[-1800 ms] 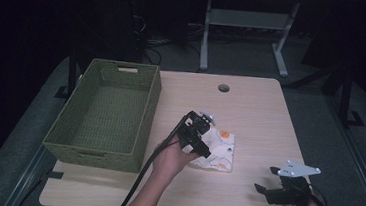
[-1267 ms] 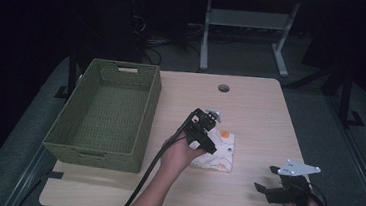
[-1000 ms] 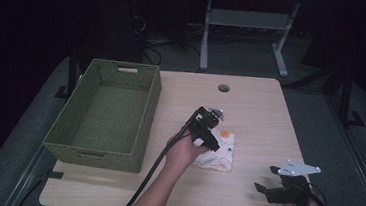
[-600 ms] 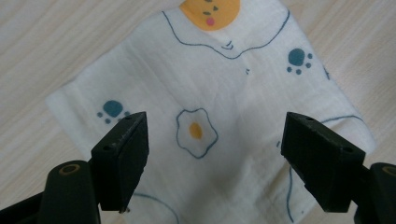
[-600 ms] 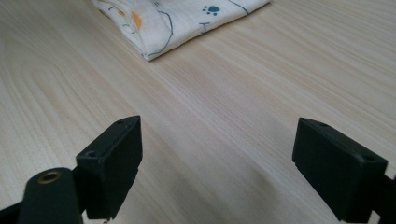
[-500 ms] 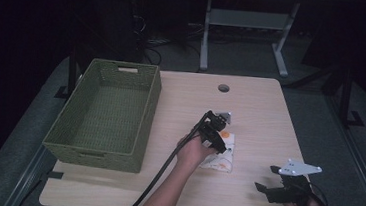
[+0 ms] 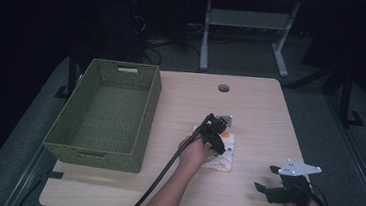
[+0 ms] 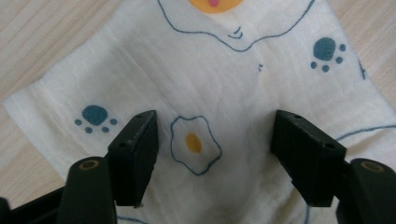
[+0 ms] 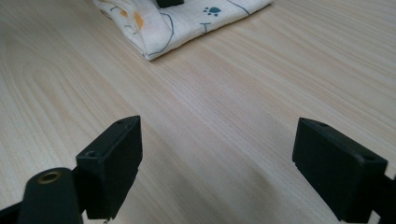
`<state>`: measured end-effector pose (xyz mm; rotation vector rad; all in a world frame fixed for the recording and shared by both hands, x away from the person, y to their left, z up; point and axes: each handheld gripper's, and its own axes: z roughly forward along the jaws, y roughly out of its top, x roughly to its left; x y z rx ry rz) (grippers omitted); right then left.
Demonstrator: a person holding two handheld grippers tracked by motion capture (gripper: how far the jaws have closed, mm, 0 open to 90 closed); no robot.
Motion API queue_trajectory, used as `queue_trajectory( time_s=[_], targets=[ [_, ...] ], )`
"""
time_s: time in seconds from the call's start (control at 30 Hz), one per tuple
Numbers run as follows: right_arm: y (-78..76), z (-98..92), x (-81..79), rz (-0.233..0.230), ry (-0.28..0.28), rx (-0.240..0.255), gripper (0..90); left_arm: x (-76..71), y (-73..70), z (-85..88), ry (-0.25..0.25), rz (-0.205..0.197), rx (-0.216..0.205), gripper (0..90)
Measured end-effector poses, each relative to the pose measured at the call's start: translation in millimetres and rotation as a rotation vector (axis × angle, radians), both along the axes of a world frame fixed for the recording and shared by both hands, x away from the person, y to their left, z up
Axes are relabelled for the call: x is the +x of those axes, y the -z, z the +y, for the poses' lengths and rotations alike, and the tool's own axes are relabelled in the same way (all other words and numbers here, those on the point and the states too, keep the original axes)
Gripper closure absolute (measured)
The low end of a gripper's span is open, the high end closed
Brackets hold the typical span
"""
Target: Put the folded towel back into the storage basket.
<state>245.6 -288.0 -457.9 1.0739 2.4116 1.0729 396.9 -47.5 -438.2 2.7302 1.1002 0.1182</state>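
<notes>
Folded white muslin cloth printed with fried eggs and blue paw marks lying flat on pale wood-grain table, right of centre, well apart from green woven rectangular basket at the table's left. Basket interior bare as far as visible.

Left gripper down over the cloth, pointing into it; in the high view sitting over the cloth's upper left part. Jaws fairly wide, just been closing a little, cloth surface between them around a printed egg. No fold pinched yet; whether the tips touch the fabric cannot be told. Cloth undisturbed and uncreased under the jaws.

Right gripper idle near the table's front right edge, well apart from the cloth; in its own view jaws wide with nothing but bare wood between, cloth corner far ahead.

Judged progress: early. Approach to the cloth done; grasp under way, not completed. Left to do, presumably: close on the fabric, lift, carry across to the basket, release. Risk noted: top layer alone pinched, cloth unfolding on lift.
</notes>
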Motion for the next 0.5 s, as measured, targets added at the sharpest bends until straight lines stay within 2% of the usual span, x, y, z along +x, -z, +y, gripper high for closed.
queue_trajectory(
  time_s=[0.2,0.33,0.37,0.43,0.5],
  targets=[
    [-0.1,1.9,-0.4,0.000,-0.002,0.001,15.7,-1.7,-0.5,1.4,-0.003,-0.018,-0.012,38.0],
    [-0.4,0.8,-0.4,-0.010,-0.005,-0.007,15.7,-3.2,-1.1,6.2,0.001,-0.031,-0.032,49.8],
    [-0.4,0.8,-0.4,-0.010,-0.005,-0.007,15.7,-3.4,-1.4,7.8,0.003,-0.033,-0.034,49.8],
    [-0.5,0.8,-0.5,-0.007,-0.003,-0.003,15.7,-2.7,-2.3,10.6,0.006,-0.032,-0.032,57.8],
    [-0.3,1.2,-0.3,-0.006,-0.005,-0.003,15.7,-2.0,-2.8,12.3,0.011,-0.033,-0.027,62.0]
  ],
)
